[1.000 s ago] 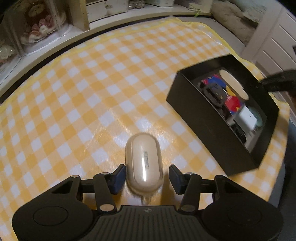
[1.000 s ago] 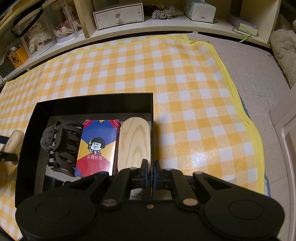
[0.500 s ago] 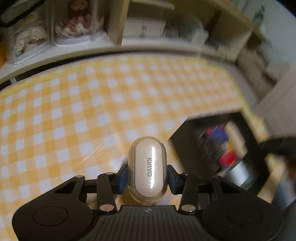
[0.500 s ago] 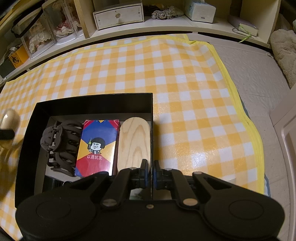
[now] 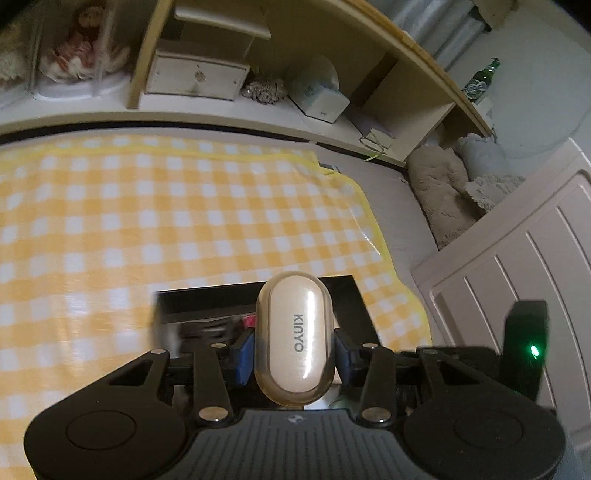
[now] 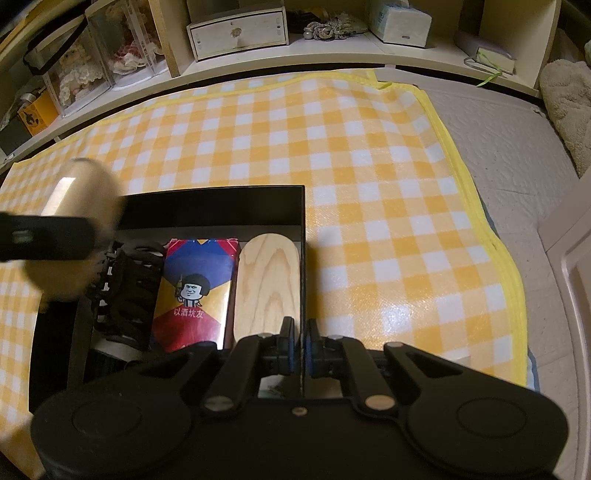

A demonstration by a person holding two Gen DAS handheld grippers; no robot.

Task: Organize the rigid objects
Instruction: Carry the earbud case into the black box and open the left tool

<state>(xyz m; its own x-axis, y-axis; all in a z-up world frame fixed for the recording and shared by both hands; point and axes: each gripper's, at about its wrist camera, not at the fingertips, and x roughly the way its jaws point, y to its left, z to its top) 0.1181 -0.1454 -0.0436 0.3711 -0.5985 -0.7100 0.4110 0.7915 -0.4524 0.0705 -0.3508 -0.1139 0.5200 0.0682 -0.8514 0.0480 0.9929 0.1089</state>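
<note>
A cream oval case (image 5: pixel 295 339) marked KINYO is held off the mat, with my left gripper (image 5: pixel 293 349) shut on its sides. It hangs over the near left part of the black box (image 5: pixel 258 291). In the right wrist view the case (image 6: pixel 77 192) is a blur above the box's left wall, behind a left gripper finger (image 6: pixel 44 238). My right gripper (image 6: pixel 301 343) is shut on the right wall of the black box (image 6: pixel 214 195). Inside lie a black hair claw (image 6: pixel 125 291), a colourful card pack (image 6: pixel 195 291) and a wooden oval piece (image 6: pixel 267 284).
The box sits on a yellow checked mat (image 6: pixel 369 166) over a pale surface. Behind it, shelves hold a white drawer box (image 6: pixel 238 33), a tissue box (image 6: pixel 400 20) and doll cases (image 6: pixel 96 62). A white panelled door (image 5: pixel 517 266) stands at the right.
My left gripper closed on the cream case, lifted it off the mat and carried it over to the black box while rolling. The right gripper kept still on the box wall.
</note>
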